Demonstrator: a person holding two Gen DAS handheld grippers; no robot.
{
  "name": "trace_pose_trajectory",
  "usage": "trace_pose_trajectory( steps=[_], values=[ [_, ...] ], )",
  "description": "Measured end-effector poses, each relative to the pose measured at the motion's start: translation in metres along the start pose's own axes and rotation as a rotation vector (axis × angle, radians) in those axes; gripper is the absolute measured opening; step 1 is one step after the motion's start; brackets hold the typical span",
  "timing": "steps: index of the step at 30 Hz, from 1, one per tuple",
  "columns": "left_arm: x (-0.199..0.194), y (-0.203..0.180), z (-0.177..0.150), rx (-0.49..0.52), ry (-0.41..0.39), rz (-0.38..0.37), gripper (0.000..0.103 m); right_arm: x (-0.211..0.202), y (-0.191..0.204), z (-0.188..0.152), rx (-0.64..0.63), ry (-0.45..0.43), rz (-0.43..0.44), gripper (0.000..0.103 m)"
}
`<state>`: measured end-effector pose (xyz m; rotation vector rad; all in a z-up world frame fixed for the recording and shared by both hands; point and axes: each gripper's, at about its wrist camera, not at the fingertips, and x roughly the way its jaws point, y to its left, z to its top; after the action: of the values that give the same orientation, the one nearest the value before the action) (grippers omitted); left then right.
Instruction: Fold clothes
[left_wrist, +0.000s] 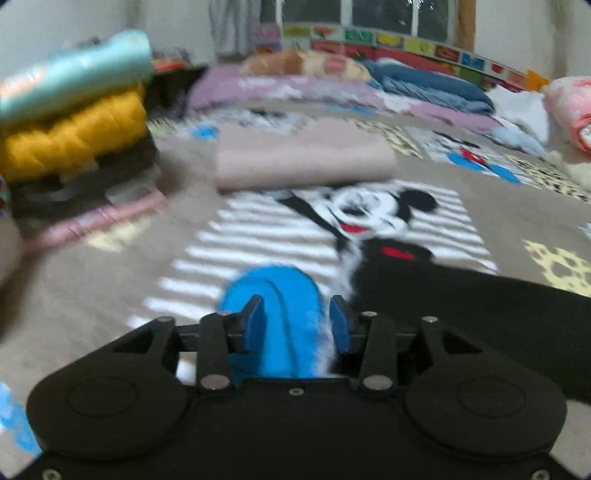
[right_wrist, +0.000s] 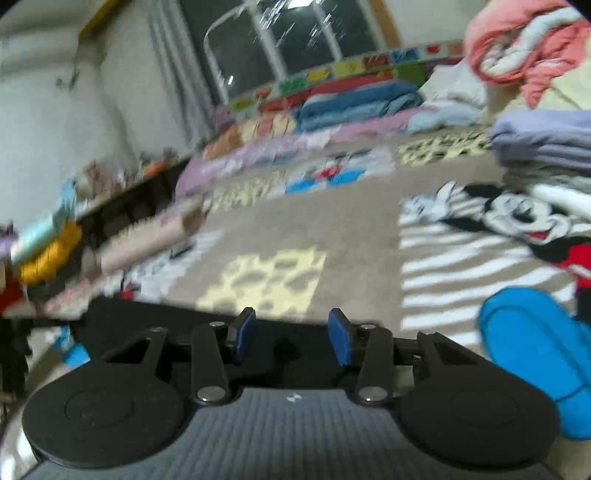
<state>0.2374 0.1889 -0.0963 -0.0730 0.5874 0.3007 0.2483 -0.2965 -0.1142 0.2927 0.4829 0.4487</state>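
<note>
1. Left wrist view: left claw (left_wrist: 297, 321) spread wide, blue pads (left_wrist: 255, 323) apart, nothing pinched between them.
2. Just below and to the right of that claw, a black cloth garment (left_wrist: 480, 314) lying flat on the tan cartoon-mouse-print blanket (left_wrist: 491, 206), its near edge running under the right finger; touching or merely close, cannot tell through the blur.
3. Straight ahead, well apart from the claw, a folded pale pink-beige garment (left_wrist: 303, 157) resting flat on the same blanket.
4. At far left, a stack of folded clothes (left_wrist: 74, 122): pale turquoise on top, mustard yellow beneath, dark pieces lower, a pink layer at the bottom.
5. Further back, a lilac quilt (left_wrist: 273, 90) and a crumpled blue duvet (left_wrist: 424, 83) along a wall with a colourful picture border (left_wrist: 406, 42).
6. Right wrist view: right claw (right_wrist: 291, 334) likewise spread, blue pads (right_wrist: 338, 341) parted, holding nothing.
7. Black garment (right_wrist: 155, 314) lying right under and slightly ahead of this claw, stretching off to the left, its far edge just beyond the fingertips.
8. At right, a pile of folded lavender and white clothes (right_wrist: 543, 147) on the blanket (right_wrist: 362, 206), with loose pink and white fabric (right_wrist: 517, 48) heaped above it.
9. At left, blurred, the beige folded garment (right_wrist: 147, 240) and the yellow-and-turquoise stack (right_wrist: 48, 247), well apart from the claw.
</note>
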Motion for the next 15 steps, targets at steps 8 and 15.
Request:
trace_pose_trajectory(
  steps=[8,15],
  values=[
    [-0.038,-0.054,0.001,0.11,-0.078,-0.348,0.039,0.0,-0.016,-0.001,0.08,0.006,0.025,0.051],
    [-0.077,-0.129,-0.032,0.451,-0.145,-0.624,0.039,0.001,-0.029,-0.003,0.15,0.016,0.05,0.053]
  ],
)
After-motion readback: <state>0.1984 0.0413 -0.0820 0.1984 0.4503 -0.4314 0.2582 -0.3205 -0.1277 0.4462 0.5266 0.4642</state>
